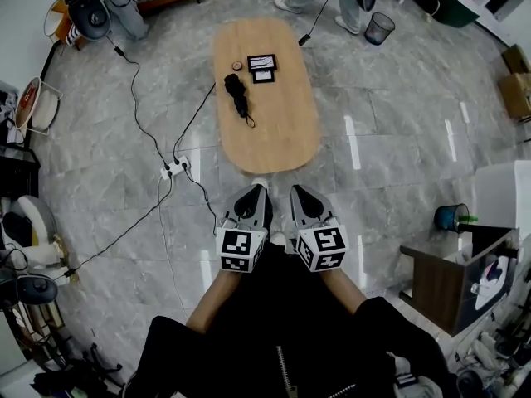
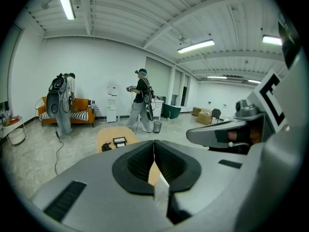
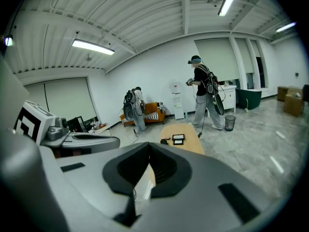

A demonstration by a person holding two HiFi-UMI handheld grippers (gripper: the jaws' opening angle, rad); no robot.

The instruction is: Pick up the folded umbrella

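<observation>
The folded black umbrella lies on the left half of an oval wooden table, its strap trailing toward me. Both grippers hang side by side over the floor, short of the table's near end. My left gripper is shut with nothing in it, and so is my right gripper. In the left gripper view the closed jaws point at the table, with the umbrella small and far off. The right gripper view shows its closed jaws and the umbrella on the table.
Two black-framed cards and a small round object lie beyond the umbrella. A power strip with cables crosses the floor left of the table. Two people stand past the far end, near a mesh bin. A dark cabinet stands at right.
</observation>
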